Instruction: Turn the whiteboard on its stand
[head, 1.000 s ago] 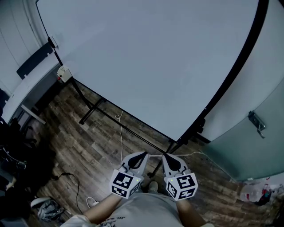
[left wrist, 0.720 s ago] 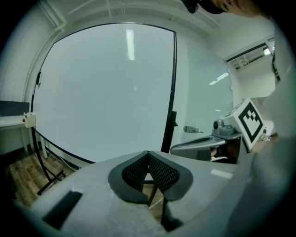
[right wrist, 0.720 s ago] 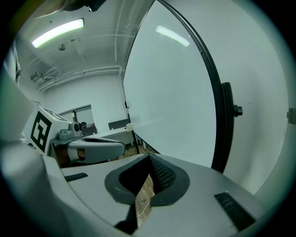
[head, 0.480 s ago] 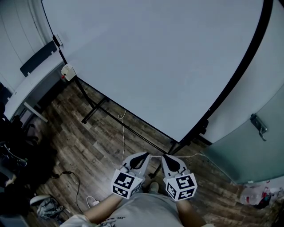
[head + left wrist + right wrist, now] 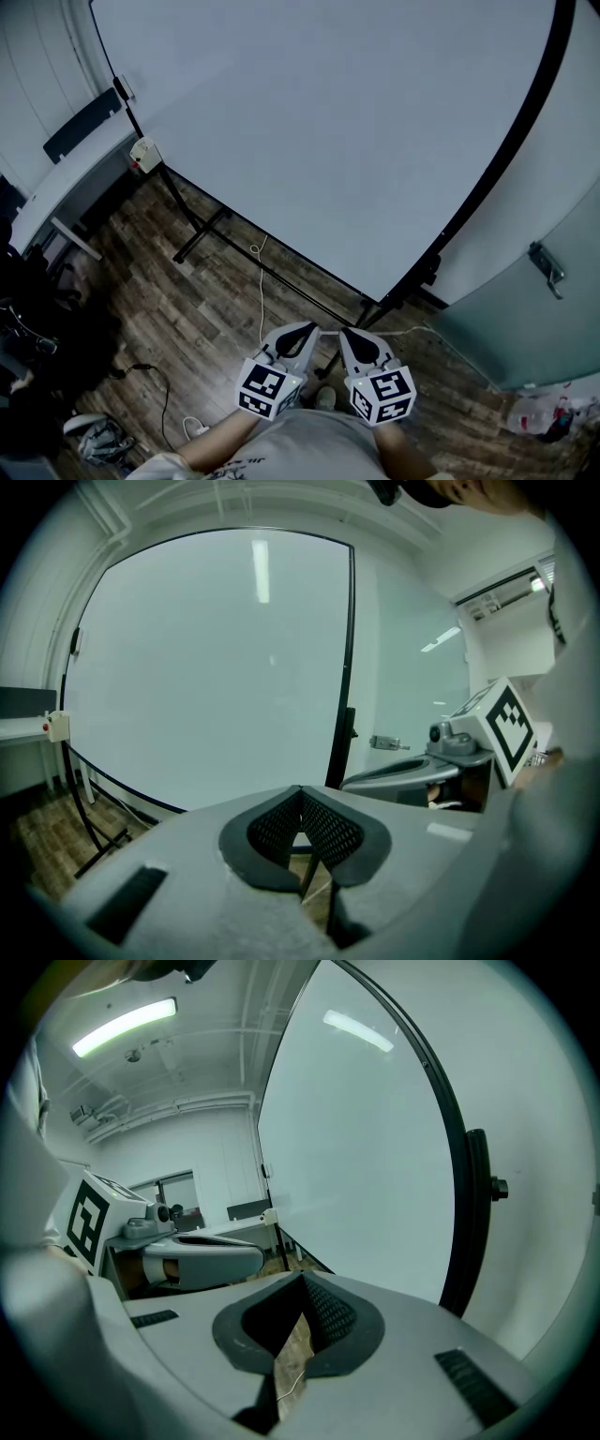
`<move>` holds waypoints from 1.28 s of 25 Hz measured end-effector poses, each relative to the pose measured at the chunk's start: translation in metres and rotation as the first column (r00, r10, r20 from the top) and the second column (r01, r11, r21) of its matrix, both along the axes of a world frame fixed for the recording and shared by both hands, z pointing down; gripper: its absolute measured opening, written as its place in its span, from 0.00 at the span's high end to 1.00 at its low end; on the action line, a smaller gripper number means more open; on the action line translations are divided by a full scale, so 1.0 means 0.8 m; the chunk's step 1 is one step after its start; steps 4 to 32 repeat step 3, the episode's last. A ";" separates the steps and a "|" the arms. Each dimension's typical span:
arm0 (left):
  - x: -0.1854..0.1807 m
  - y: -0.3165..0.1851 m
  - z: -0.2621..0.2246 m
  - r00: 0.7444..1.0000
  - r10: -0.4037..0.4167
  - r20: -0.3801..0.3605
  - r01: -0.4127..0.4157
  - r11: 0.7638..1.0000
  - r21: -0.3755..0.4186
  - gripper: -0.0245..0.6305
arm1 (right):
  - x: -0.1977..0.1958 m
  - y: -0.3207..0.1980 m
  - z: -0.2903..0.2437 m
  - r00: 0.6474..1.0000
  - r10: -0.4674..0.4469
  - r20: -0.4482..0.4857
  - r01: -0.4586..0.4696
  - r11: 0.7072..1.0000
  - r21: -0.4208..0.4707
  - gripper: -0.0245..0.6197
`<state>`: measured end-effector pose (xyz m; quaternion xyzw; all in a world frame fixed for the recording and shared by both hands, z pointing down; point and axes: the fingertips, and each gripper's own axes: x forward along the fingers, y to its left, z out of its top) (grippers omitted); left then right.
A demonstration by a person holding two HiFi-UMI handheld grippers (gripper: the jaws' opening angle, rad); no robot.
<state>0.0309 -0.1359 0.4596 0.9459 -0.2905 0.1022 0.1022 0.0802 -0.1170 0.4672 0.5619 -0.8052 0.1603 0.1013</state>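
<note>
A large whiteboard (image 5: 328, 122) in a black frame stands on a black stand (image 5: 375, 305) and fills the upper head view; it also shows in the left gripper view (image 5: 206, 667) and the right gripper view (image 5: 366, 1147). My left gripper (image 5: 307, 330) and right gripper (image 5: 345, 334) hang side by side close to my body, short of the board's lower right corner. Both are shut with nothing between the tips. Neither touches the board.
A white desk (image 5: 66, 173) with a dark chair stands at the left. A white cable (image 5: 260, 300) runs over the wood floor under the board. A frosted glass door (image 5: 534, 281) with a handle is at the right. A bag (image 5: 98, 441) lies at lower left.
The view has shifted slightly, so the board sits a little to the right and lower than a second ago. Both grippers stay in the same place, still shut.
</note>
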 end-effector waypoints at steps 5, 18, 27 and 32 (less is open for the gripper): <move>-0.002 0.000 0.000 1.000 0.002 0.003 -0.002 1.000 0.003 0.95 | -0.003 0.000 -0.001 1.000 -0.002 0.000 0.002 1.000 0.001 0.95; -0.002 0.000 0.000 1.000 0.002 0.003 -0.002 1.000 0.003 0.95 | -0.003 0.000 -0.001 1.000 -0.002 0.000 0.002 1.000 0.001 0.95; -0.002 0.000 0.000 1.000 0.002 0.003 -0.002 1.000 0.003 0.95 | -0.003 0.000 -0.001 1.000 -0.002 0.000 0.002 1.000 0.001 0.95; -0.002 0.000 0.000 1.000 0.002 0.003 -0.002 1.000 0.003 0.95 | -0.003 0.000 -0.001 1.000 -0.002 0.000 0.002 1.000 0.001 0.95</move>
